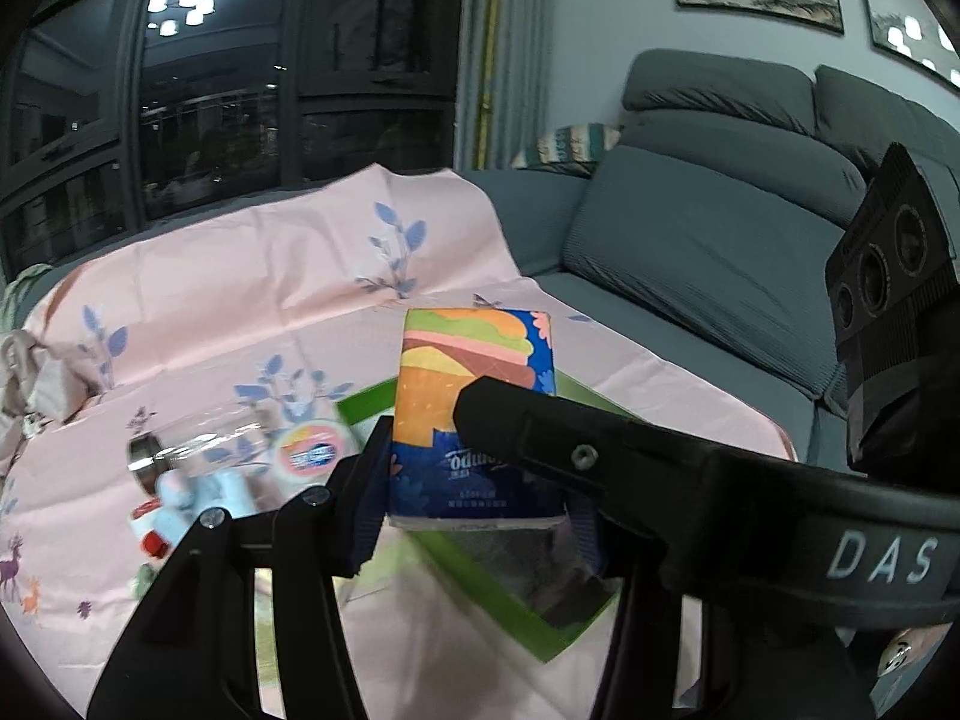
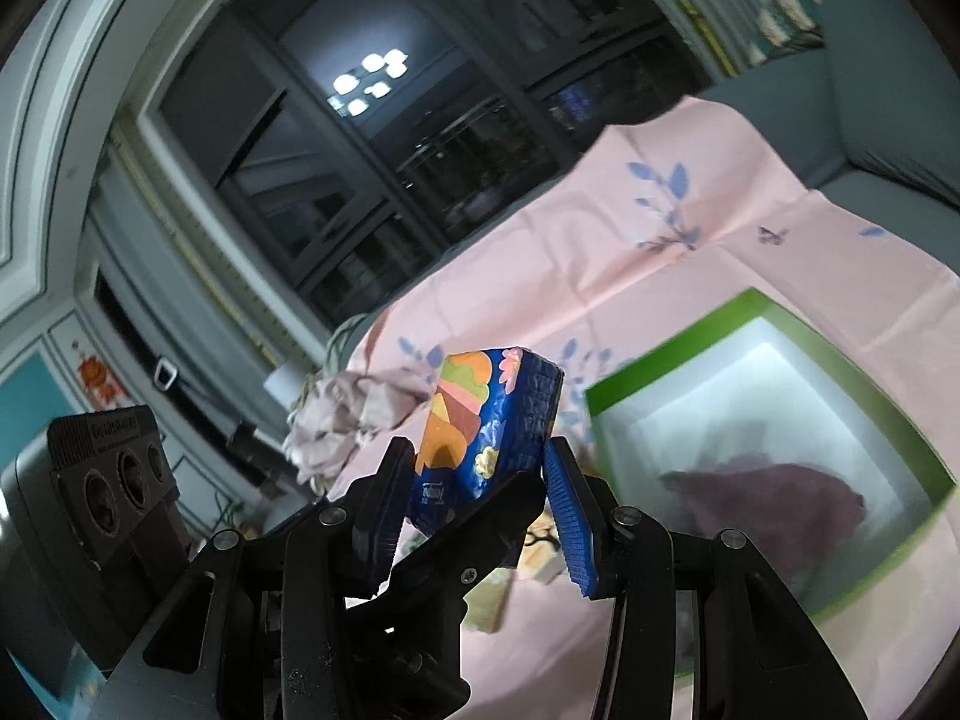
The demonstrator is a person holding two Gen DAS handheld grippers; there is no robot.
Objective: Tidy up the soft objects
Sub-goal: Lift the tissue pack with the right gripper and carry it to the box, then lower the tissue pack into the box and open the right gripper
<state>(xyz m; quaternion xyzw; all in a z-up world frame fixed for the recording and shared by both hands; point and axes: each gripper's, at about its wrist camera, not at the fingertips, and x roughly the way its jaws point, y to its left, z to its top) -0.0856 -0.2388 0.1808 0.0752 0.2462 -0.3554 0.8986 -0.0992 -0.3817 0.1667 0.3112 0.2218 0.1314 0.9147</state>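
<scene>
A blue tissue pack (image 1: 462, 372) with a burger picture is held up above the pink cloth. In the left wrist view my left gripper (image 1: 474, 480) is shut on its lower part, and one of the right gripper's fingers (image 1: 540, 438) crosses in front of it. In the right wrist view the same tissue pack (image 2: 480, 414) sits tilted between the blue pads of my right gripper (image 2: 480, 456), which is shut on it too. Below and to the right lies an open green box (image 2: 744, 306) with white walls and a dark purple cloth (image 2: 780, 498) inside.
A pink leaf-print cloth (image 1: 240, 276) covers the surface. On its left are a clear bag of small bottles (image 1: 198, 480) and a crumpled pale garment (image 2: 342, 420). A grey sofa (image 1: 690, 240) stands behind on the right, and dark windows (image 1: 210, 90) are at the back.
</scene>
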